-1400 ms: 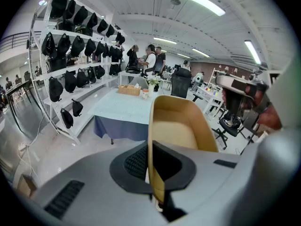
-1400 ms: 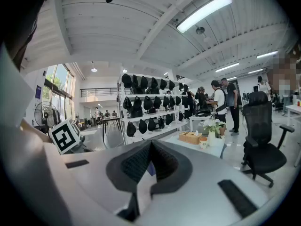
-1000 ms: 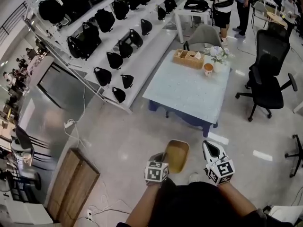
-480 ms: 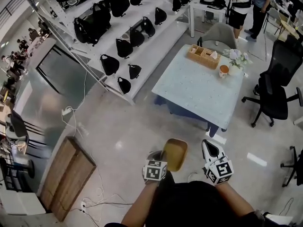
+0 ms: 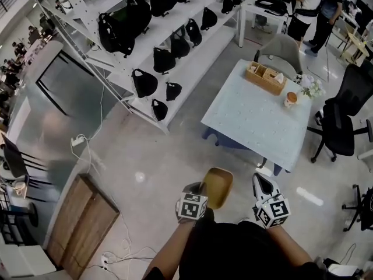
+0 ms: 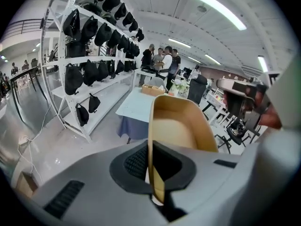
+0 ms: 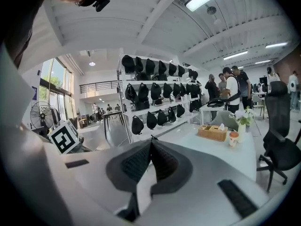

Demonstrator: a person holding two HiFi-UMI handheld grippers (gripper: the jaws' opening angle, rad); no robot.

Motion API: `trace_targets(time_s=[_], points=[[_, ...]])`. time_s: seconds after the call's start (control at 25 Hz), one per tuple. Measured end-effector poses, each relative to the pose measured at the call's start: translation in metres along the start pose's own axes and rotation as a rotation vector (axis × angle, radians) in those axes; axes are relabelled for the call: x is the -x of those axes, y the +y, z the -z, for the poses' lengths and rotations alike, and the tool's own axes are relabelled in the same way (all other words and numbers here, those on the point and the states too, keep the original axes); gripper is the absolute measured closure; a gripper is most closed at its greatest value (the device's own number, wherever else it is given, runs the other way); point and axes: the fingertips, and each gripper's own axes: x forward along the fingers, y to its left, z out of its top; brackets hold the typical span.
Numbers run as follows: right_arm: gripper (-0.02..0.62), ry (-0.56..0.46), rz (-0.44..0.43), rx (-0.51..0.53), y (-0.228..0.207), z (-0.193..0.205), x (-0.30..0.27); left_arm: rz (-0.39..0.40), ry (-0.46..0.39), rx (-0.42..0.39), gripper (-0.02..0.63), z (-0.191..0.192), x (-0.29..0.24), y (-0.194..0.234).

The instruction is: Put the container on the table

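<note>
The near wall of the container (image 5: pixel 217 186) stands between the fingers (image 6: pixel 134 161) of our left gripper (image 5: pixel 198 189), and its body reaches forward from them. Our right gripper (image 5: pixel 260 181) is just right of it, apart. Well ahead of both, slightly right, stands the surface (image 5: pixel 250 121). Along its far edge sit an organiser box (image 5: pixel 265 77), then a cup (image 5: pixel 290 98) and flowers (image 5: pixel 310 86) to its right. A shelf rack (image 5: pixel 201 51) bearing bags (image 5: pixel 144 83) runs ahead-left of the fingers, and an office chair (image 5: pixel 344 127) stands right of the surface.
</note>
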Motion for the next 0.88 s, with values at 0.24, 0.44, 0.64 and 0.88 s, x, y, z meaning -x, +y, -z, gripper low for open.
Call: trace_targets(time_s=[0.24, 0.44, 0.64, 0.88], points=[[0.597, -0.023, 0.040, -0.070, 0.034, -0.030, -0.063, 0.046, 0.002, -0.044, 0.597, -0.021, 0.004, 0.062], [0.597, -0.042, 0.067, -0.047, 0.052, -0.045, -0.104, 0.076, 0.023, -0.090, 0.597, -0.029, -0.002, 0.104], [0.597, -0.020, 0.141, -0.051, 0.052, -0.044, -0.121, 0.104, 0.015, -0.094, 0.596, -0.040, 0.002, 0.139], [0.597, 0.030, 0.182, -0.046, 0.050, -0.034, -0.127, 0.121, 0.012, -0.069, 0.597, -0.044, 0.001, 0.164]])
